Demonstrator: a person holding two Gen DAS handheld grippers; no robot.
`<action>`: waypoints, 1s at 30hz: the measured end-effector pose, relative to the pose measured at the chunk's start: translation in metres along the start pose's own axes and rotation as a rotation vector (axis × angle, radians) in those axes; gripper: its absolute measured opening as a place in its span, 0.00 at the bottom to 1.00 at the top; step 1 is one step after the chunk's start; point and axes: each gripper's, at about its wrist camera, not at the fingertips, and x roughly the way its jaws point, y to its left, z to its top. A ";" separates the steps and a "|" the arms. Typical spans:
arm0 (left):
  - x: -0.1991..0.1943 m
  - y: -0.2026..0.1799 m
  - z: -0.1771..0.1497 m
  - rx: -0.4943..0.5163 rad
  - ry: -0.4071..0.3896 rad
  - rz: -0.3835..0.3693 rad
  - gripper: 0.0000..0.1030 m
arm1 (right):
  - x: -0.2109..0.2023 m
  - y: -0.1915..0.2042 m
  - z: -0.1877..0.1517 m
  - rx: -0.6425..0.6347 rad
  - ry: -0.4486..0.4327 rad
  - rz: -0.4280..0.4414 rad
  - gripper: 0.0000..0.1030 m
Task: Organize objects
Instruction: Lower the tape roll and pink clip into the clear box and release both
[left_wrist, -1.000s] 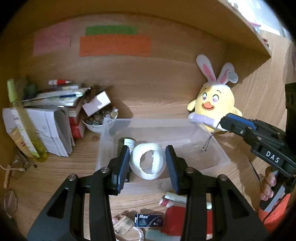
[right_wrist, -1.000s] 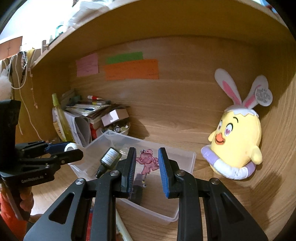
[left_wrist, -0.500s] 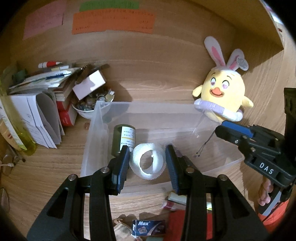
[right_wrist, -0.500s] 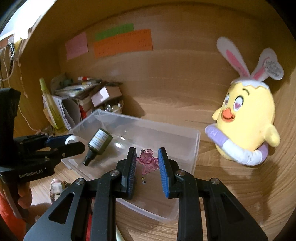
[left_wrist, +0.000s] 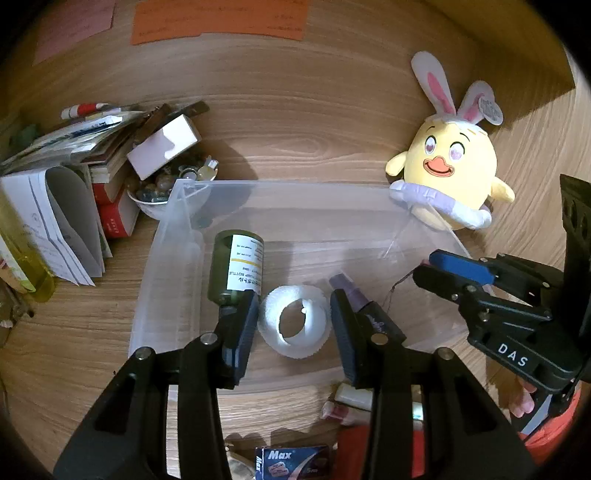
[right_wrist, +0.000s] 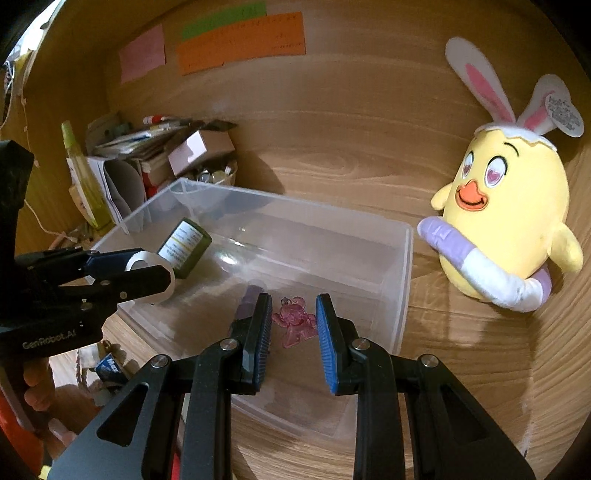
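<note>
A clear plastic bin (left_wrist: 162, 258) (right_wrist: 406, 266) stands on the wooden desk. A dark green bottle (left_wrist: 236, 269) (right_wrist: 186, 251) and a small purple spray bottle (left_wrist: 349, 291) (right_wrist: 249, 299) lie in it. My left gripper (left_wrist: 294, 325) (right_wrist: 147, 269) is over the bin's near side, shut on a white tape roll (left_wrist: 294, 321) (right_wrist: 147, 264). My right gripper (right_wrist: 294, 332) (left_wrist: 432, 267) is over the bin, its jaws a little apart with a pink translucent charm (right_wrist: 295, 323) between them; whether it is gripped or loose is unclear.
A yellow chick plush (left_wrist: 448, 177) (right_wrist: 506, 214) sits right of the bin. A bowl of small items (left_wrist: 162, 188), a white box, papers and books (left_wrist: 62, 214) crowd the left. A Max staple box (left_wrist: 291, 461) and red items lie near the front edge.
Both grippers have moved forward and down over the bin. The right jaws have opened wider around the pink charm. The left still holds the tape roll.
</note>
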 end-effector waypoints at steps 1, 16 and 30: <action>0.000 -0.001 0.000 0.003 0.000 0.002 0.39 | 0.001 0.001 0.000 -0.004 0.004 0.000 0.22; -0.015 -0.001 0.001 -0.003 -0.035 0.023 0.64 | 0.002 0.009 -0.001 -0.046 0.013 -0.016 0.28; -0.061 0.008 -0.007 -0.020 -0.116 0.049 0.87 | -0.044 0.018 -0.006 -0.078 -0.087 -0.023 0.62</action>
